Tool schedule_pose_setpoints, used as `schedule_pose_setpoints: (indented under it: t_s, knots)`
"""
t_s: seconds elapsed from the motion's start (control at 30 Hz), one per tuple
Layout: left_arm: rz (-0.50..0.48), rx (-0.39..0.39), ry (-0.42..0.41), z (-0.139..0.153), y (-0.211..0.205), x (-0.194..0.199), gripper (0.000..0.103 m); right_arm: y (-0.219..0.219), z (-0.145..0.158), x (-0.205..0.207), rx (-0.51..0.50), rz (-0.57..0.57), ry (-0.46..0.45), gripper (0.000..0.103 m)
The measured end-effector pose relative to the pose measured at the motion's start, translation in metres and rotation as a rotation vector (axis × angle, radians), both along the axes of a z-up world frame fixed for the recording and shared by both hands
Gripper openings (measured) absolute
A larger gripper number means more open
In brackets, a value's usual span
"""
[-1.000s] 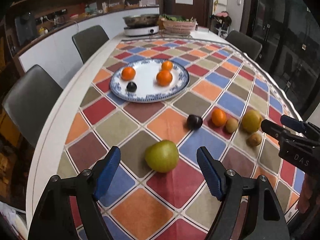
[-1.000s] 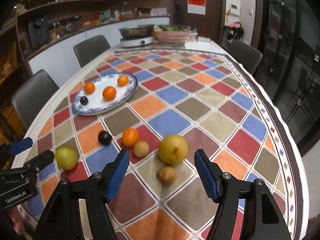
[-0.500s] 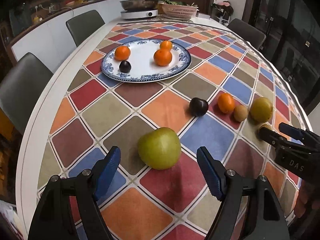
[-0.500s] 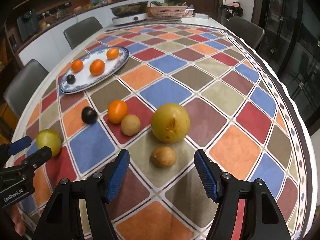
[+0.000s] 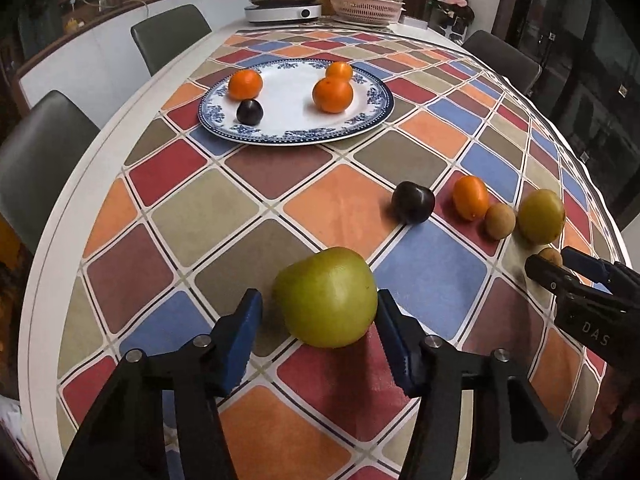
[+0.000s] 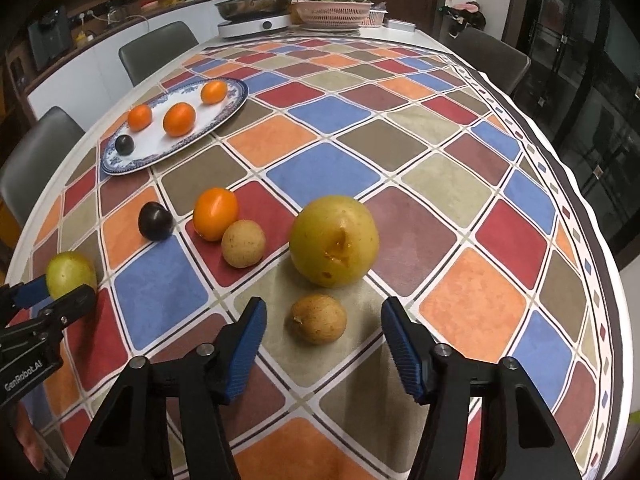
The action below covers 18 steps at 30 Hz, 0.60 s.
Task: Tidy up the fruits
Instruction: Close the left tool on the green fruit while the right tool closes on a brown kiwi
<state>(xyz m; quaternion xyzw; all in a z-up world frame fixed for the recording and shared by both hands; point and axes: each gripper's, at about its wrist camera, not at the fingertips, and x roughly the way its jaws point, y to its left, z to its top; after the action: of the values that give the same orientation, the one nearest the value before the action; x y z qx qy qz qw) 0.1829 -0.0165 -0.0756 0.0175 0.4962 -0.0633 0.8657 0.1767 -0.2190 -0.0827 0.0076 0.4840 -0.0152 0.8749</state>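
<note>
A green round fruit [image 5: 326, 296] lies on the checked tablecloth between the blue pads of my left gripper [image 5: 318, 312]. Its jaws are closing: the right pad is at the fruit's side and a small gap shows at the left pad. My right gripper [image 6: 322, 312] is also closing, with a small brown fruit [image 6: 318, 320] lying between its pads and clear of both. Just beyond sit a big yellow fruit [image 6: 334, 240], another brown fruit [image 6: 243, 243], an orange [image 6: 215, 213] and a dark plum [image 6: 155, 221]. The blue-rimmed plate [image 5: 372, 116] holds three oranges and a plum.
Grey chairs [image 5: 36, 160] stand along the table's left edge, another [image 6: 488, 56] at the far right. A cooker with a pan [image 5: 284, 4] and a pink basket [image 5: 366, 6] sit at the far end. The table's right edge [image 6: 612, 280] curves close by.
Both grippers have come down closer to the table and their jaws have narrowed. The green fruit now sits between the left pads, the small brown fruit between the right pads.
</note>
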Motion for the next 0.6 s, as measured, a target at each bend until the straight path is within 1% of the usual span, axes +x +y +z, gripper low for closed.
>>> schedule_pose_setpoints:
  t_s: [0.07, 0.17, 0.23, 0.3, 0.43, 0.5, 0.6]
  knots:
    - [-0.008, 0.0, -0.001, -0.0012, -0.0011, 0.0006, 0.052, -0.0007, -0.0017, 0.0006, 0.001, -0.001, 0.003, 0.06]
    - [-0.01, 0.009, -0.008, -0.0012, -0.0025, 0.0008, 0.051, -0.0021, -0.0027, 0.0017, -0.007, -0.004, 0.003, 0.053]
    - [-0.011, 0.012, -0.009, -0.0009, -0.0033, 0.0011, 0.05, -0.0031, -0.0037, 0.0024, -0.005, -0.005, 0.009, 0.053]
    - [-0.014, 0.015, -0.012, -0.001, -0.0035, 0.001, 0.05, -0.0038, -0.0043, 0.0022, 0.001, -0.005, 0.01, 0.047]
    - [-0.013, 0.015, -0.014, -0.0011, -0.0035, 0.0005, 0.05, -0.0033, -0.0047, 0.0022, 0.006, 0.006, 0.009, 0.041]
    - [-0.014, 0.016, -0.016, -0.0011, -0.0037, 0.0003, 0.05, -0.0027, -0.0052, 0.0027, 0.007, 0.014, 0.009, 0.035]
    - [-0.016, 0.017, -0.017, -0.0008, -0.0039, -0.0004, 0.05, -0.0013, -0.0045, 0.0024, 0.012, 0.024, 0.005, 0.029]
